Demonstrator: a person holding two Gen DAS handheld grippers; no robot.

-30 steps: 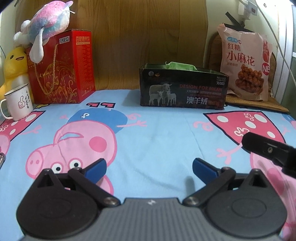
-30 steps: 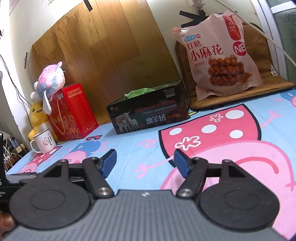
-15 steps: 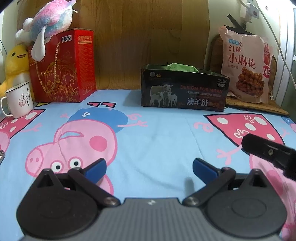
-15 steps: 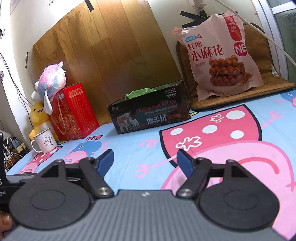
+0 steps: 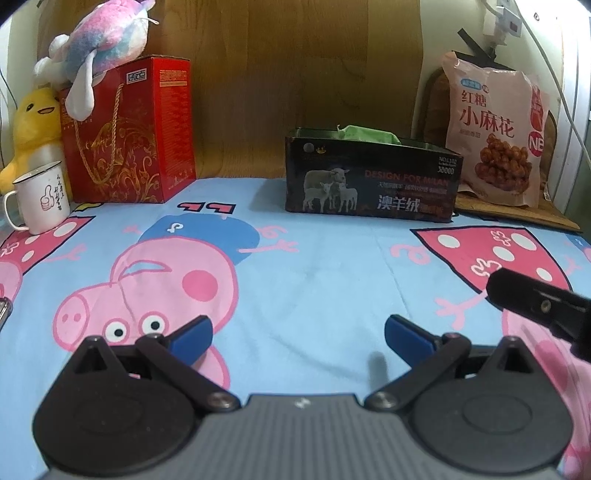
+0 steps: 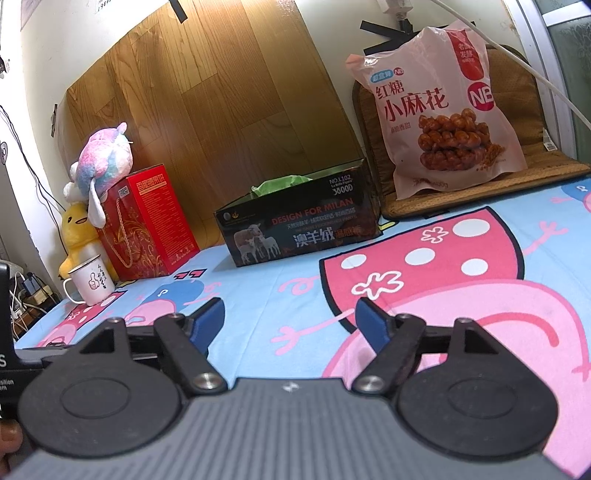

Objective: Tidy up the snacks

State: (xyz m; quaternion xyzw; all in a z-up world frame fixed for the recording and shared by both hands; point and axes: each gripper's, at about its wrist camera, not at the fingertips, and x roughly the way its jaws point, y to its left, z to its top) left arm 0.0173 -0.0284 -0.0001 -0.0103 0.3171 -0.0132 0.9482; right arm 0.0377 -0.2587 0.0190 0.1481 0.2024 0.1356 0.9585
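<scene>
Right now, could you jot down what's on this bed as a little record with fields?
surface: cartoon pig bedsheet
snack: pink snack bag, upright, leaning on a brown cushion
container: black box, open top, something green inside
left side: red gift box with plush toy on top, yellow duck, white mug
left gripper: jaws open, nothing between them
right gripper: jaws opening, nothing between them

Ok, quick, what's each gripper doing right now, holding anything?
Left gripper: open, nothing between its fingers.
Right gripper: opening, nothing between its fingers.
</scene>
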